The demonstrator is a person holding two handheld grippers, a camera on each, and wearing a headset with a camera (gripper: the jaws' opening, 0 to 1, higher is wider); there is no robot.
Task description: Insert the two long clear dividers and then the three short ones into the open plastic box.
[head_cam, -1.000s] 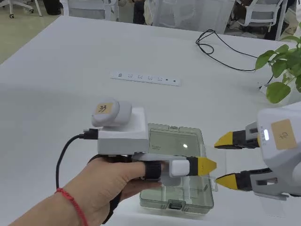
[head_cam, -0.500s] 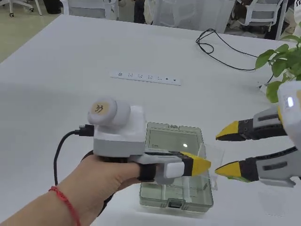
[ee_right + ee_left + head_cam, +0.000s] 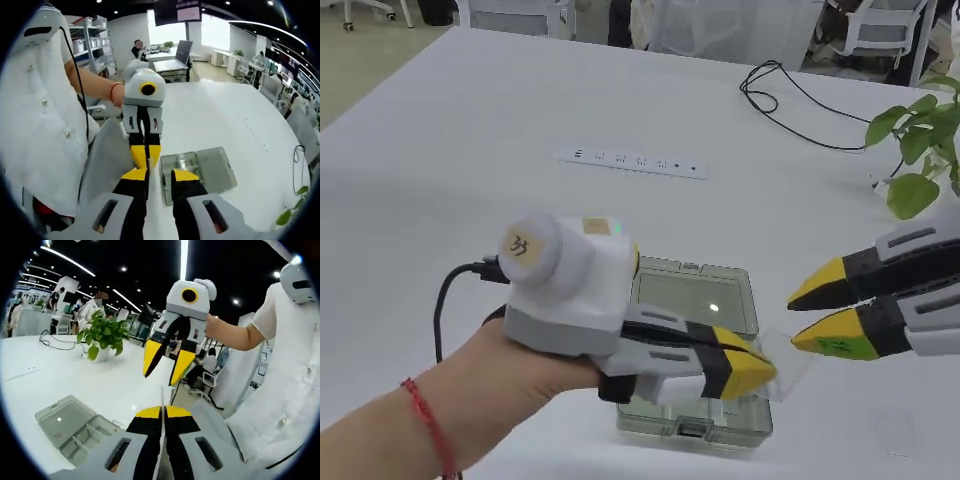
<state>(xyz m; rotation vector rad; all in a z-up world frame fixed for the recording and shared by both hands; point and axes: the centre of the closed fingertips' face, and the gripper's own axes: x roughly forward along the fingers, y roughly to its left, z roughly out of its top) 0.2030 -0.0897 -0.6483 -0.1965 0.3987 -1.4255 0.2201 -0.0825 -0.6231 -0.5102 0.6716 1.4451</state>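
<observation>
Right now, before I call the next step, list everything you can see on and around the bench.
White table: one, white, under everything.
Open clear-green plastic box: one, greenish clear, near the table's front, lid laid back.
Thin clear plastic divider: one, clear, pinched by the left gripper, jutting toward the right gripper.
White power strip: one, white, mid-table beyond the box.
Black cable: one, black, looped far right.
Leafy green plant: one, green, right edge.
Red string bracelet: one, red, left wrist.
Left gripper: one, white with yellow-tipped fingers, shut on the divider, above the box.
Right gripper: one, same colours, fingers open, right of the box.
</observation>
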